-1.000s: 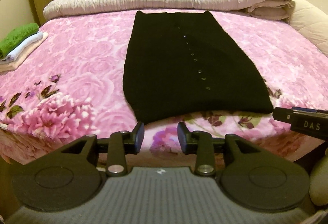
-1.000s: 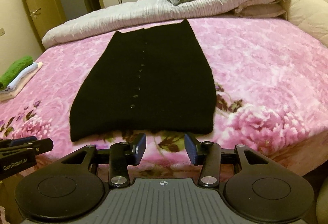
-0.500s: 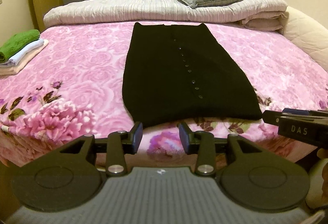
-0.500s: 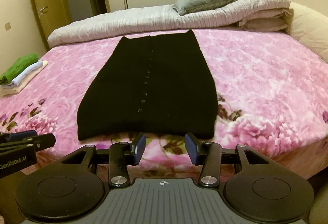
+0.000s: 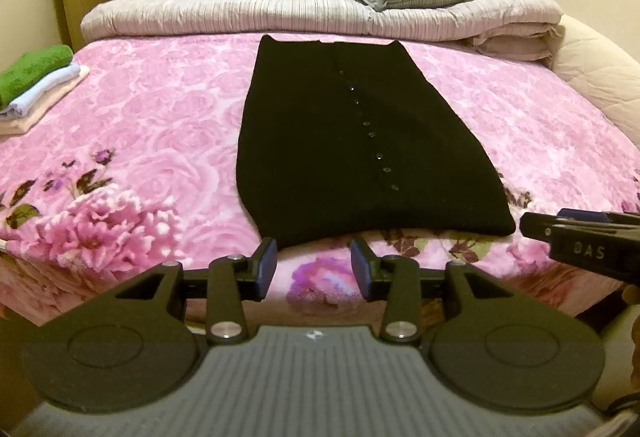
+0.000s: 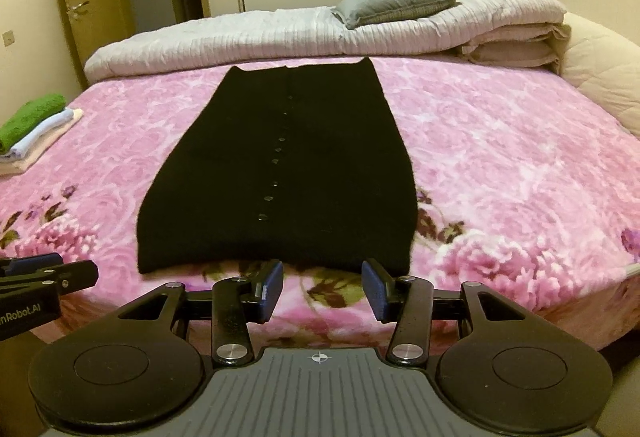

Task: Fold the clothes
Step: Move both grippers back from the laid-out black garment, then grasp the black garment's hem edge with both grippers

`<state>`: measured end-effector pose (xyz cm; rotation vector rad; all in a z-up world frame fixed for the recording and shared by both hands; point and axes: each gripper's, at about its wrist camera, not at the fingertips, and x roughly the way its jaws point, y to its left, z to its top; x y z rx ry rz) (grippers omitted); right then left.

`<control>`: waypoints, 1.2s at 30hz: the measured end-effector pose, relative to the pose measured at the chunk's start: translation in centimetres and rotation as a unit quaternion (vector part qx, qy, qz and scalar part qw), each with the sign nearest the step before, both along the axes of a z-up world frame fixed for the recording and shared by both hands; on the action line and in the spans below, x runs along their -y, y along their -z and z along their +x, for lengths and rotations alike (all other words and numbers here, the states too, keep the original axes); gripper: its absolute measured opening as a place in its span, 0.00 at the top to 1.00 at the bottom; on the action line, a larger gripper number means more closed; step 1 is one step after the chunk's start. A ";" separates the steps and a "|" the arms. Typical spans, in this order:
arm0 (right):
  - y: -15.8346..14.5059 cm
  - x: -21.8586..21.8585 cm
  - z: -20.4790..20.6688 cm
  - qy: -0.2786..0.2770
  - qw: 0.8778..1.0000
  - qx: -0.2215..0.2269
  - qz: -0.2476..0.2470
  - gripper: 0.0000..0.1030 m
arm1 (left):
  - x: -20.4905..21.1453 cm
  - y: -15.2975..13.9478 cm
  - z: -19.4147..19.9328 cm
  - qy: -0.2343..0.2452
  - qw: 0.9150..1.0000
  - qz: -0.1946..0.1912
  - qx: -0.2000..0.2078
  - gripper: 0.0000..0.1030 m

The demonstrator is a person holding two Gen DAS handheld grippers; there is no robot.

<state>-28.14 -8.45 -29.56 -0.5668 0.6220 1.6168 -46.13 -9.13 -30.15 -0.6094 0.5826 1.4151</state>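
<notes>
Both grippers have backed off slightly and risen since a second ago; view now flatter. Left gripper (image 5: 313, 263) jaws apart, empty, just short of the near hem. Right gripper (image 6: 322, 285) same, gaping, empty. Black buttoned garment (image 5: 344, 141) lies flat mid-bed on pink floral blanket (image 5: 160, 125), untouched.

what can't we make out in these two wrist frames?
- black garment: its underside and any folded-in sleeves are hidden by its own top layer, in both views.
- folded stack: cut off by the left edge in both views, so its full extent is unknown.
- right gripper: in the left wrist view only its tip shows, the right edge cuts off the rest.
- left gripper: its grip and the hand are out of frame.
</notes>
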 end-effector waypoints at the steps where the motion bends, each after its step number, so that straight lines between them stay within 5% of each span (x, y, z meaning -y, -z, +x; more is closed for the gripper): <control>1: 0.1 -0.2 0.2 0.003 1.000 -0.001 0.000 0.53 | -0.3 0.3 -0.2 0.002 1.000 -0.002 0.004 0.65; 12: 4.6 -4.7 7.8 0.078 0.991 -0.090 -0.063 0.53 | -5.3 5.3 -7.2 -0.019 0.990 -0.041 0.133 0.65; 15: 6.1 -6.3 9.8 0.096 0.978 -0.159 -0.092 0.53 | -7.2 6.5 -8.9 -0.026 0.982 -0.055 0.177 0.66; 21: 8.6 -9.3 12.8 0.110 0.951 -0.263 -0.117 0.53 | -10.8 9.4 -12.7 -0.059 0.951 -0.094 0.289 0.69; 25: 9.8 -10.6 14.2 0.112 0.934 -0.313 -0.132 0.53 | -12.6 11.5 -13.9 -0.078 0.934 -0.116 0.329 0.69; 29: 11.1 -11.9 15.5 0.114 0.913 -0.363 -0.147 0.53 | -14.0 13.9 -14.2 -0.087 0.908 -0.147 0.383 0.69; 36: 13.2 -14.2 17.6 0.111 0.873 -0.442 -0.172 0.54 | -16.0 15.7 -14.2 -0.090 0.882 -0.141 0.440 0.69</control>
